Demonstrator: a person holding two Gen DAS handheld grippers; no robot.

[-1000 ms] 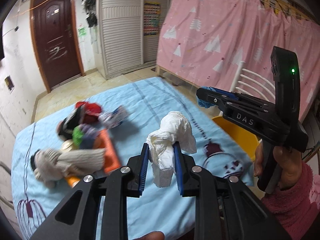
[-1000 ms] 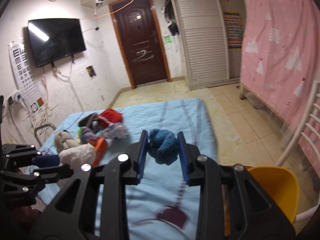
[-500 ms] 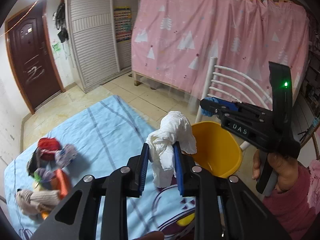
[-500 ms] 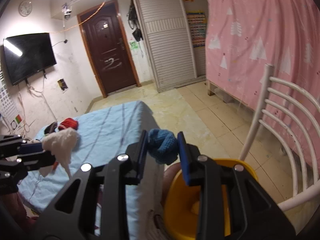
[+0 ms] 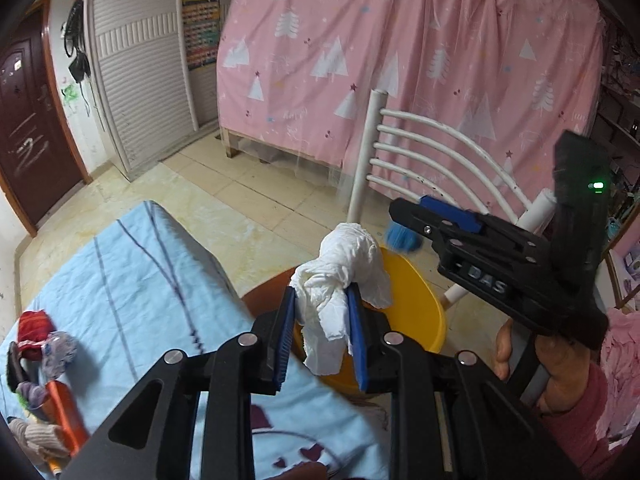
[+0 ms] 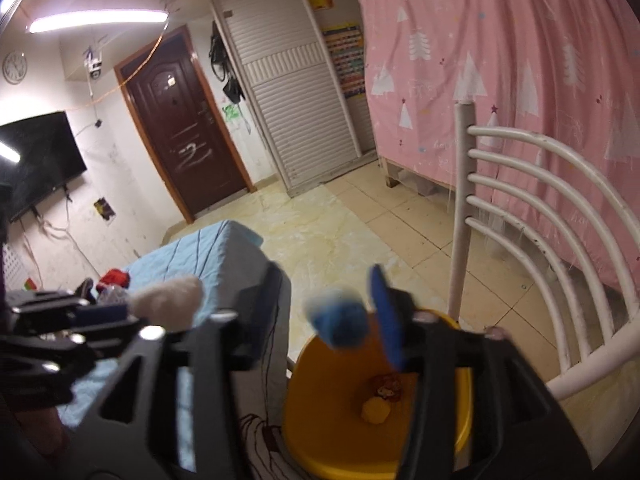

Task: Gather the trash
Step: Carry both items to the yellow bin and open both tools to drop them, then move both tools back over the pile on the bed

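A: Item one, nearest?

B: White tissue wad (image 5: 340, 276), clamped mid-body in the left gripper (image 5: 322, 326) jaws. Likely light, soft, crushable; a pinch at the centre suits it.

A: Item two?

B: Blue knitted ball (image 6: 338, 322), between the right gripper (image 6: 320, 316) jaws, which have just been opening and stand apart from it. Probably soft, springy. It hangs over the yellow bin (image 6: 464, 404) at 5 o'clock.

A: Beyond?

B: Blue-clothed surface (image 5: 132, 272) at 9 o'clock with leftover clutter (image 5: 38, 344); white chair (image 6: 520, 216), tiled floor (image 6: 352, 236), pink curtain (image 5: 400, 60) at 12.
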